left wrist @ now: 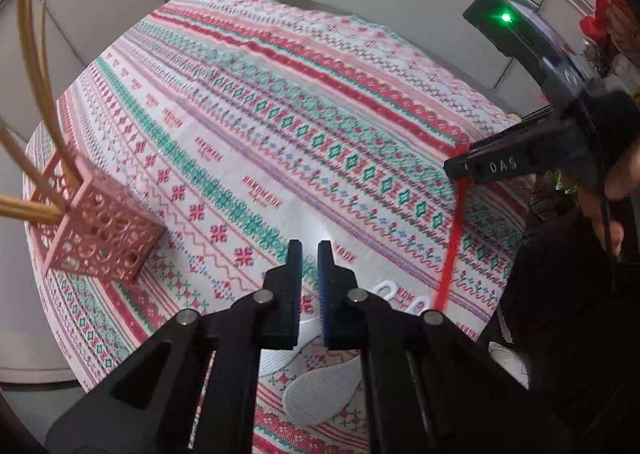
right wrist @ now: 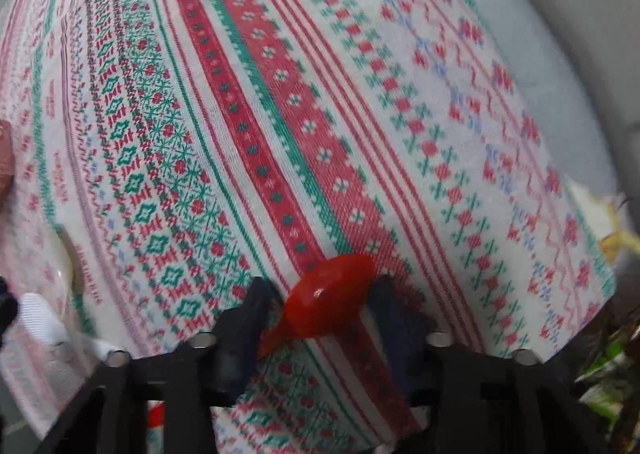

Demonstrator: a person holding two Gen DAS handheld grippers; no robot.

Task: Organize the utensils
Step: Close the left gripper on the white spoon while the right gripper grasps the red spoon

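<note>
Left wrist view: the left gripper (left wrist: 310, 254) hangs above the patterned cloth (left wrist: 280, 114) on the counter, its jaws drawn nearly together with nothing visibly pinched between them. Under it lies a white rice paddle (left wrist: 320, 394), its textured blade toward the near edge; how its handle runs is hidden by the gripper. At far left stands a pink perforated holder (left wrist: 104, 238) with wooden chopsticks (left wrist: 36, 66) fanning up and outward. At right, the right gripper (left wrist: 492, 166) points down over a red spoon's thin handle (left wrist: 454, 238), whose long axis runs from that gripper toward the near edge of the cloth.

Right wrist view: the right gripper (right wrist: 320, 286) straddles the red spoon (right wrist: 332, 294), bowl up and lying flat on the cloth. The jaws are partway in, one on either side of the bowl; blur hides whether the pads press it yet, though they appear at or near its edges. The handle leads back beneath the gripper.

The risk, judging from this: the bowl is smooth, rounded and widest just there, so closing jaws could squeeze it out sideways or tip it. A hold on the bowl would also leave the long handle swinging, awkward to aim into the holder.
</note>
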